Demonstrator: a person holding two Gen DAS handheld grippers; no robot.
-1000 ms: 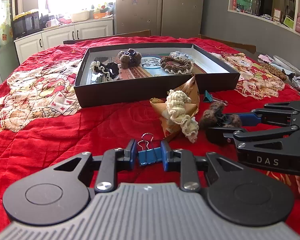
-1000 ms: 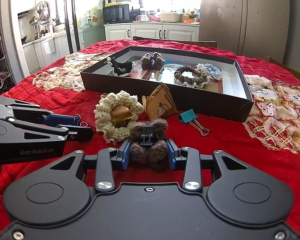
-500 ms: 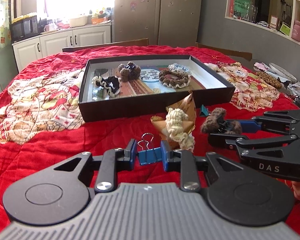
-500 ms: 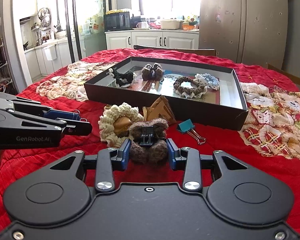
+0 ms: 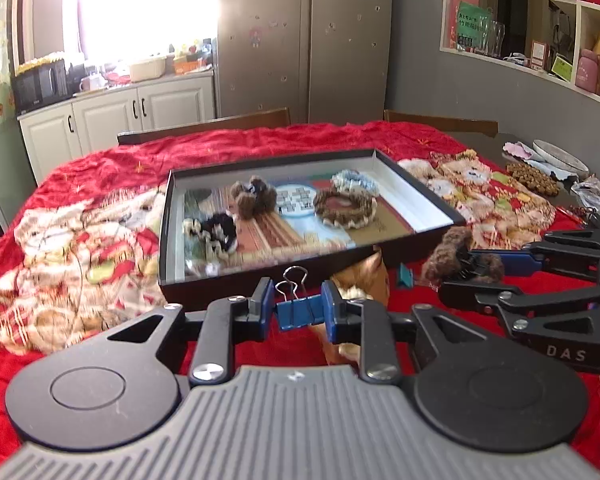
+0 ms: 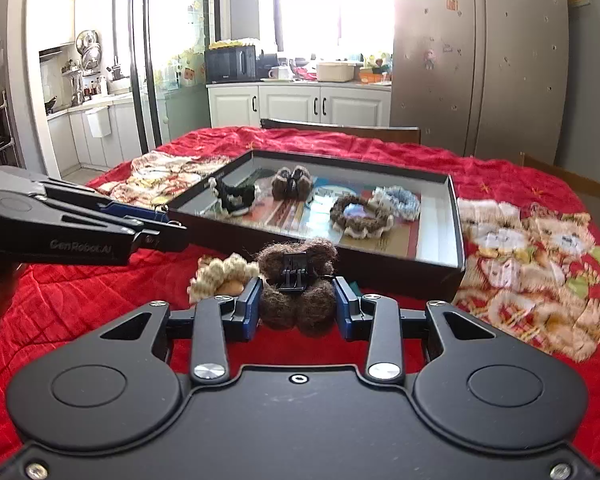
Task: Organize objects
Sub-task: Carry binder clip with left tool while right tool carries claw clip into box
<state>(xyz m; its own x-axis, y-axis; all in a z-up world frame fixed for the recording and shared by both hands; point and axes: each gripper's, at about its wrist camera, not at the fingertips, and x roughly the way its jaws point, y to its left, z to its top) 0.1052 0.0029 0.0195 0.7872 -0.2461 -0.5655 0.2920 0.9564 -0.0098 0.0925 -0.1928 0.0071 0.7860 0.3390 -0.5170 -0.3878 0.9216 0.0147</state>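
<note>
The left hand-held gripper (image 5: 296,312) is clamping a small blue metal binder clip (image 5: 298,312) across its body, the clip's wire loops sticking forward and up; the right hand-held gripper (image 6: 296,306) is pinching a fuzzy brown wool hair claw with a black plastic clasp (image 6: 298,288) between its blue pads, the puffs bulging above and below the jaws. Both loads are hanging clear of the red quilted cloth (image 6: 100,304) covering the worktop. The relation that matters is the shallow black rectangular box with white inner walls (image 5: 420,192) lying straight ahead of both grippers and just beyond them, its long axis running across the view, its near wall facing them; the right gripper is sitting nearer the box's right half, the left nearer its left half. Inside are lying a second brown fuzzy claw (image 5: 254,196), a black-and-white scrunchie (image 5: 214,232) and a brown frilled scrunchie (image 5: 344,210) (free floor seems to remain along the near edge). A cream crocheted scrunchie (image 6: 220,276) is resting on the cloth outside the box. Both grippers are pointing forward and somewhat downward, side by side.
</note>
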